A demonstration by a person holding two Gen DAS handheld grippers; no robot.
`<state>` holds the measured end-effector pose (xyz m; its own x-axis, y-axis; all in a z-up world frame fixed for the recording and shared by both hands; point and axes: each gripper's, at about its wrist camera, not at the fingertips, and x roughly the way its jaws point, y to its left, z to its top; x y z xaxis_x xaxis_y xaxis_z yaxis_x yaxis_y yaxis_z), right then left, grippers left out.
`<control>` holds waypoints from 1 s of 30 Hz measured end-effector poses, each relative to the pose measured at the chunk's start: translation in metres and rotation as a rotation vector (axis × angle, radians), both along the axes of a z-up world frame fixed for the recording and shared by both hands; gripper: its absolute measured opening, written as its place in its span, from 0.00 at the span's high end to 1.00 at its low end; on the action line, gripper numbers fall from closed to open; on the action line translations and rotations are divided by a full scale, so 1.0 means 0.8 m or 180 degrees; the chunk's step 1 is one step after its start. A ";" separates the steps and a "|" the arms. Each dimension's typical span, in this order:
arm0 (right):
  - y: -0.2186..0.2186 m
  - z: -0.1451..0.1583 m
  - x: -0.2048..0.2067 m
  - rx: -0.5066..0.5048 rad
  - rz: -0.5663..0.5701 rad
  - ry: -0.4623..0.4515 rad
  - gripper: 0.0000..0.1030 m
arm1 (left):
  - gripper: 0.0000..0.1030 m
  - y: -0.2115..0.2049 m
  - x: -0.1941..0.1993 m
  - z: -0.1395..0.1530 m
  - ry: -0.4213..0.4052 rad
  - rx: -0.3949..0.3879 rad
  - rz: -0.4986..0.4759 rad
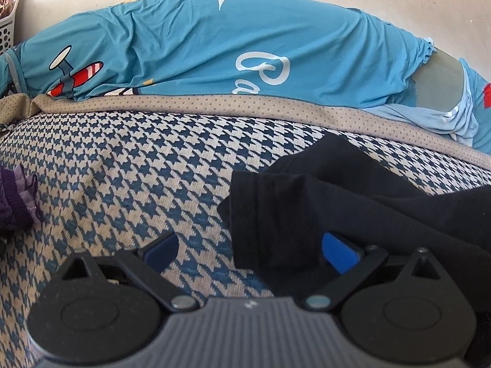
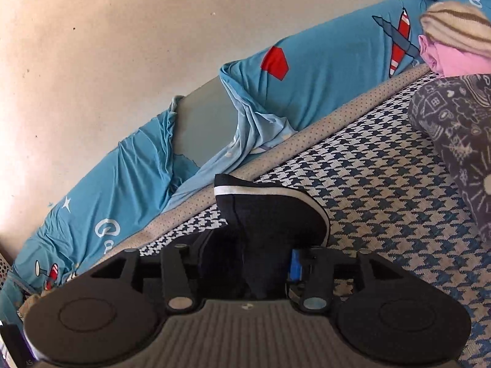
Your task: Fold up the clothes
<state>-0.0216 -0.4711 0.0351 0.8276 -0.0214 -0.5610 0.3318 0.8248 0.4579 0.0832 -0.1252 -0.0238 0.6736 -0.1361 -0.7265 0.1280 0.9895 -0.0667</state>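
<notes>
Two grippers at a black knit garment on the houndstooth bedcover (image 1: 122,165).
Left gripper (image 1: 248,251) spread wide, lower centre; right gripper (image 2: 245,260) pinches the black knit garment (image 2: 270,214) by its white-striped edge.

Black garment (image 1: 353,202) with a white stripe along its edge (image 2: 270,211). Navy-and-cream houndstooth cover (image 1: 129,165), tan dotted border (image 1: 214,104). Turquoise sheet (image 1: 196,46) printed with white stars, red-striped planes.

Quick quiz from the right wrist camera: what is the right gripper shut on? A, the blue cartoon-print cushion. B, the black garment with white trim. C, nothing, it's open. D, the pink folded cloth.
B: the right gripper has its fingers closed on the black garment with white trim, which bunches up between them.
</notes>
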 end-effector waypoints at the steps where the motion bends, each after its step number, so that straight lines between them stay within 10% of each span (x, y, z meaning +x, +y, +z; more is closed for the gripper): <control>1: 0.000 -0.001 -0.001 -0.0027 0.0027 0.0051 0.45 | 0.02 0.000 0.000 -0.001 0.0007 -0.0001 -0.0007; 16: -0.039 0.003 -0.032 -0.0266 -0.0374 0.0076 0.35 | 0.00 -0.010 -0.003 -0.013 0.0068 0.0076 -0.0050; 30: 0.038 0.043 -0.035 -0.0651 0.0342 -0.0735 0.35 | 0.00 0.009 -0.004 0.009 -0.0103 -0.0135 0.0132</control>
